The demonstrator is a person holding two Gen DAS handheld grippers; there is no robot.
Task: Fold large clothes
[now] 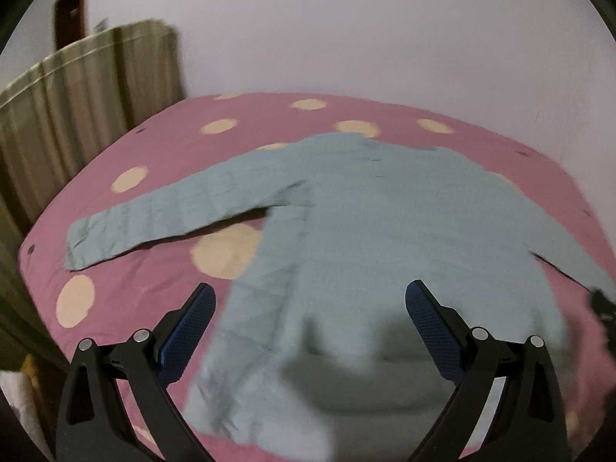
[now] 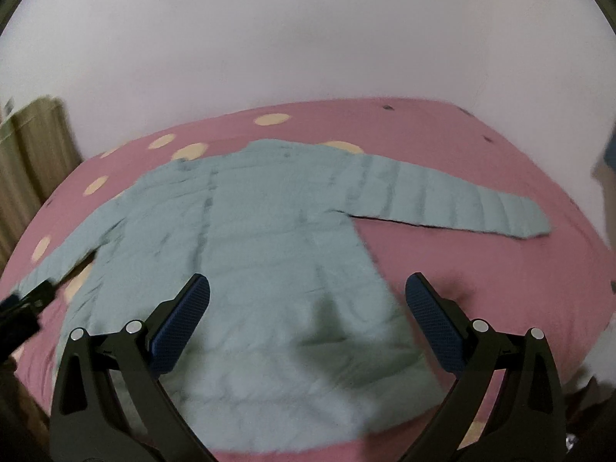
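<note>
A pale blue-green quilted jacket lies flat on a pink bed, both sleeves spread out. Its left sleeve reaches toward the bed's left side. In the right wrist view the jacket fills the middle and its right sleeve stretches right. My left gripper is open and empty, above the jacket's lower hem. My right gripper is open and empty, above the hem too. The left gripper shows at the left edge of the right wrist view.
The bed has a pink sheet with cream dots and also shows in the right wrist view. A beige striped curtain hangs left of the bed. A plain white wall stands behind it.
</note>
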